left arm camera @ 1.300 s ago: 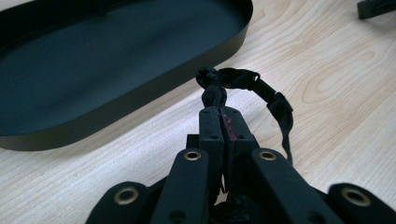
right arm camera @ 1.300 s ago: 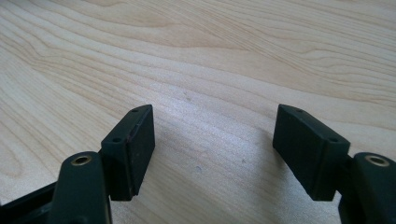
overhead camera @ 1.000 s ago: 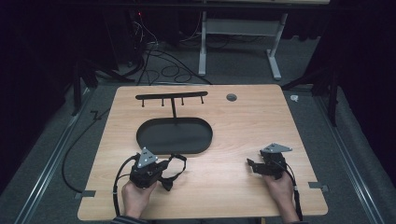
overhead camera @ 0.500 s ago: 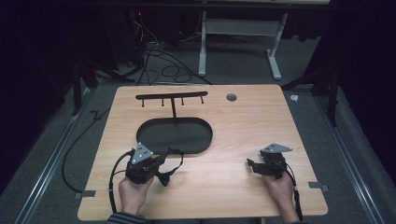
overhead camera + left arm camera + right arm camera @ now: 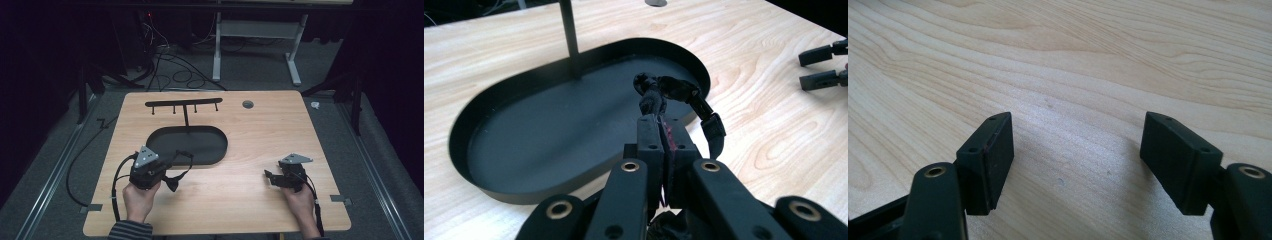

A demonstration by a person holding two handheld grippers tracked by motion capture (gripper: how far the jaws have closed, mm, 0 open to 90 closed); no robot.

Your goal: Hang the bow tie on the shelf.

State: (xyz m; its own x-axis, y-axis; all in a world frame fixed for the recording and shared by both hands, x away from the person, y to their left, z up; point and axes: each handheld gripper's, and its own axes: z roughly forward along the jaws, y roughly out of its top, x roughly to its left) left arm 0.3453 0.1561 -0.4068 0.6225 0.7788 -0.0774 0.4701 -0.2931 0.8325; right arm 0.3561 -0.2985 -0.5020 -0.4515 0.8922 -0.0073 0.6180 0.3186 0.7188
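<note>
Left gripper (image 5: 659,127) fingers clenching black strap (image 5: 684,97), hovering at tray (image 5: 484,165) near rim; hook stand (image 5: 183,104) beyond. Right gripper (image 5: 1075,157) fingers released, resting on desk (image 5: 260,130).

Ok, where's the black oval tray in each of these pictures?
High view: the tray lies left of centre on the table, just beyond the left gripper.
Left gripper view: the tray spreads across the left and middle, behind the strap pinched in the jaws.
Right gripper view: wood grain between the open jaws of the right gripper.
Shared landmark: the wooden table.
</note>
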